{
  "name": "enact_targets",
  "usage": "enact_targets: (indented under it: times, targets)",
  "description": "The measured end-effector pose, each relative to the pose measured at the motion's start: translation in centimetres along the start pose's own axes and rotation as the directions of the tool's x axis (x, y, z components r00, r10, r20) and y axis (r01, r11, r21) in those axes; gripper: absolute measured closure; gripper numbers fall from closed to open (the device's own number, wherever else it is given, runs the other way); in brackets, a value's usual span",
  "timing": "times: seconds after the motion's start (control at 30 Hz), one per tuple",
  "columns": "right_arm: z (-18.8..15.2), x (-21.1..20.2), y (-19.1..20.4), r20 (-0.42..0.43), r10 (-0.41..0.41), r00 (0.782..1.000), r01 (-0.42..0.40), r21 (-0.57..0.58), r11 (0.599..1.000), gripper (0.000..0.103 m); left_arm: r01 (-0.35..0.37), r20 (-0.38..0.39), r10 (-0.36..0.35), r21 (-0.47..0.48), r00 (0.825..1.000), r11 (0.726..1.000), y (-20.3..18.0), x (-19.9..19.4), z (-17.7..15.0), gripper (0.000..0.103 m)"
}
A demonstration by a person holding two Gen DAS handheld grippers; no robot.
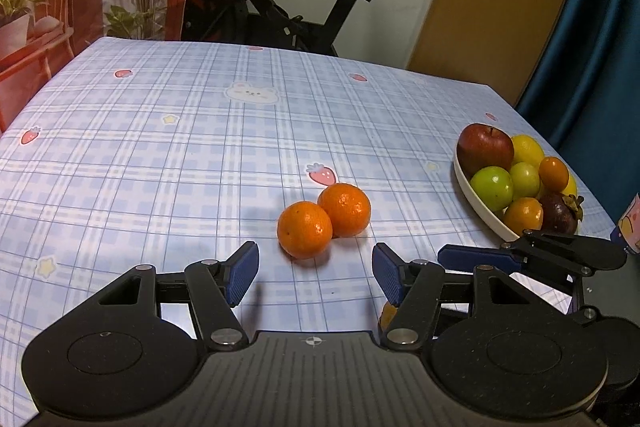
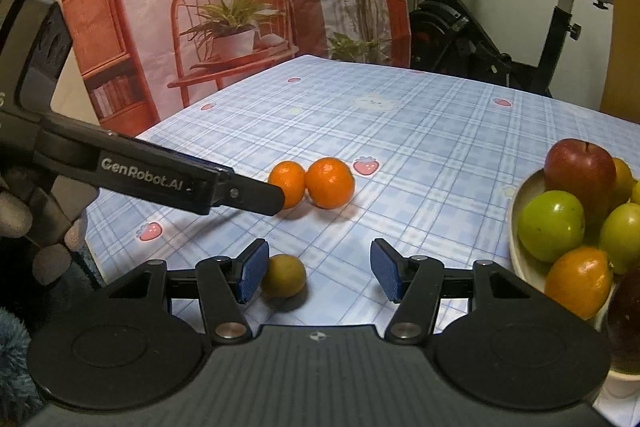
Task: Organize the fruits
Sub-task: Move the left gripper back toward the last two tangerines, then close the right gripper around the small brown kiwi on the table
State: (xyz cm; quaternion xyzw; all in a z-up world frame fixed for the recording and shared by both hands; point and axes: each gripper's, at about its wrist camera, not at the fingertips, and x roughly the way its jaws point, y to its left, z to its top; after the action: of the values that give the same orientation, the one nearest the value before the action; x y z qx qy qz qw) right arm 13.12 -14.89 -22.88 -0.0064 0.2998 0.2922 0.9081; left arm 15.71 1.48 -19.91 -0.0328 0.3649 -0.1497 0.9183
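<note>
Two mandarins (image 1: 305, 229) (image 1: 345, 209) and one small yellow fruit (image 2: 283, 275) lie loose on the desk (image 1: 160, 147); one bowl (image 1: 476, 205) at the frame's right holds one red apple (image 1: 485, 148), two green fruits (image 1: 492, 187) (image 1: 525, 180), one mangosteen (image 1: 559, 213).

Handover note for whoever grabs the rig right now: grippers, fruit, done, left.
Left hand-held gripper: open, empty, low over the table just short of the two oranges.
Right hand-held gripper: open, empty, the small yellow-green fruit beside its left pad.
Loose on the tablecloth: the near orange and far orange, touching each other, plus that small fruit.
Done: the white bowl at right already holds the red apple, green, yellow and orange fruits and a dark purple one.
Left: three loose fruits, probably into the bowl.
</note>
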Motion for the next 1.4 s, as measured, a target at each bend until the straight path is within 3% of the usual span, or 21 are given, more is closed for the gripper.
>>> enact_targets:
  times: [0.27, 0.53, 1.1, 1.4]
  targets:
    - [-0.3, 0.6, 0.5, -0.022, 0.029, 0.999, -0.030, -0.022, 0.999, 0.045, 0.000, -0.005, 0.000, -0.002, 1.000, 1.000, 0.0, 0.1, -0.1, 0.038]
    - [-0.5, 1.0, 0.6, -0.033, 0.081, 0.996, -0.082, -0.009, 0.997, 0.061, -0.001, -0.010, 0.001, -0.003, 1.000, 1.000, 0.0, 0.2, -0.1, 0.038]
    - [-0.7, 1.3, 0.6, -0.048, 0.103, 0.994, -0.103, 0.003, 0.995, 0.072, -0.006, -0.022, 0.006, -0.012, 1.000, 1.000, 0.3, 0.5, -0.2, 0.038]
    - [-0.7, 1.0, -0.7, -0.031, 0.016, 0.999, -0.015, 0.039, 0.999, 0.072, -0.010, -0.027, 0.010, -0.021, 1.000, 1.000, 0.4, 0.6, -0.2, 0.038]
